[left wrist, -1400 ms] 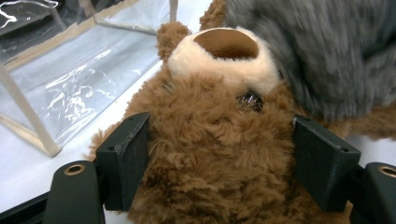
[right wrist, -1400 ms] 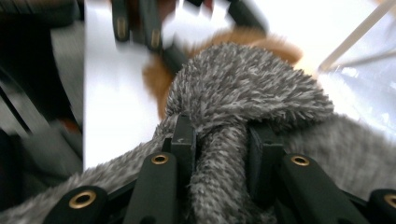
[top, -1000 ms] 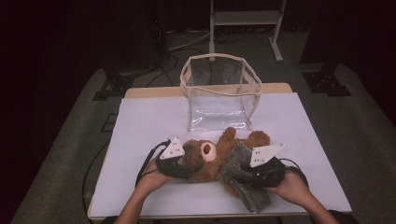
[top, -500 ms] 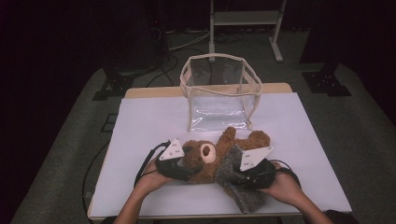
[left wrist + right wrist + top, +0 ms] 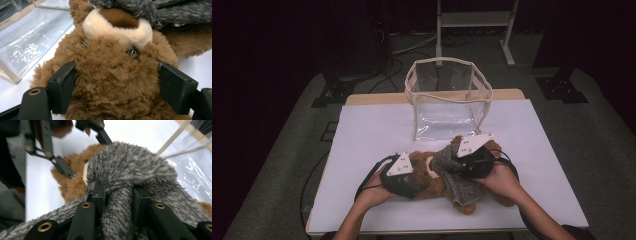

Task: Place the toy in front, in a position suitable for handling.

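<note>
The right gripper [image 5: 457, 167] has swung in over the teddy bear [image 5: 439, 182] since a second ago, drawing the grey fuzzy cloth [image 5: 457, 182] up from the bear's lower body toward its head; earlier that cloth lay lower and further out to the person's right. In the right gripper view the jaws are clenched on a fold of the grey fuzzy cloth [image 5: 117, 220], with the pile bulging up ahead of them and the bear's brown fur [image 5: 72, 185] just beyond.

The left gripper [image 5: 412, 182] has stayed put, but its jaws have just been opening. In the left gripper view the teddy bear [image 5: 112, 85] sits between them, its head straight ahead with the cream muzzle [image 5: 117, 30] above, and the fur looks merely flanked rather than squeezed (the pads seem to rest at the fur's edge, not bite in), so I read this gripper as released around the bear.

My judgement: the cloth is being dressed or wrapped onto the bear, and the slackened left hold lets the bear shift while the right hand pulls fabric across it.

Both hands come up from the near edge of the desk [image 5: 377, 130], forearms angled inward. The left hand [image 5: 372, 192] lies low with its gripper pointing level toward the bear; the right hand [image 5: 499, 180] is raised over the bear's body, its gripper turned inward and down. The clear bag [image 5: 447, 100] stands upright beyond both grippers, just past the bear.
</note>
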Demonstrator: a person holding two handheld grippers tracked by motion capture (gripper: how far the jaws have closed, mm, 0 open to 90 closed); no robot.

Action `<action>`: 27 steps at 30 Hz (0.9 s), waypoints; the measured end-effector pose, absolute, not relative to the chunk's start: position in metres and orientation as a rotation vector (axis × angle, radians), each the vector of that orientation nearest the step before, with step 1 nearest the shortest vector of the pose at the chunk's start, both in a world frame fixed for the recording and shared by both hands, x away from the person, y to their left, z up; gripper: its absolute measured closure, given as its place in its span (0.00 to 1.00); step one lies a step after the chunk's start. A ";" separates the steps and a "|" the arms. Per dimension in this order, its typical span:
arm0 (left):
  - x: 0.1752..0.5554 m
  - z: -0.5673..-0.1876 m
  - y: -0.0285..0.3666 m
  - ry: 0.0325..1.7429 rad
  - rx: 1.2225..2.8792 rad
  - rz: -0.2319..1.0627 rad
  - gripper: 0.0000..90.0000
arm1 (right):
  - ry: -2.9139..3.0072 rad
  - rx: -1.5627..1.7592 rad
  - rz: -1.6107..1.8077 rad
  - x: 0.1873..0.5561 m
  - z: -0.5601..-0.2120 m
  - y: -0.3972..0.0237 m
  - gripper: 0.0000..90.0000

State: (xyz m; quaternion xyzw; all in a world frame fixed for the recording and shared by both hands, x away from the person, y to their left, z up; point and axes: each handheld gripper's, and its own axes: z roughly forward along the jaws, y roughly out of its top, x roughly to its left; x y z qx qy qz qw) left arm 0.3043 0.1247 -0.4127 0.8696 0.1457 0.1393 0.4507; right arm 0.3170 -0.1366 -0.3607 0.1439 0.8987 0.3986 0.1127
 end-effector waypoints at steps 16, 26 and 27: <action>0.303 -0.412 0.120 0.348 2.177 0.367 0.24 | 2.639 0.500 1.163 0.333 -0.359 -0.140 0.76; 0.300 -0.411 0.120 0.298 2.196 0.377 0.23 | 2.557 0.672 1.225 0.345 -0.360 -0.183 0.76; 0.300 -0.411 0.120 0.296 2.199 0.378 0.23 | 2.537 0.695 1.236 0.342 -0.359 -0.194 0.76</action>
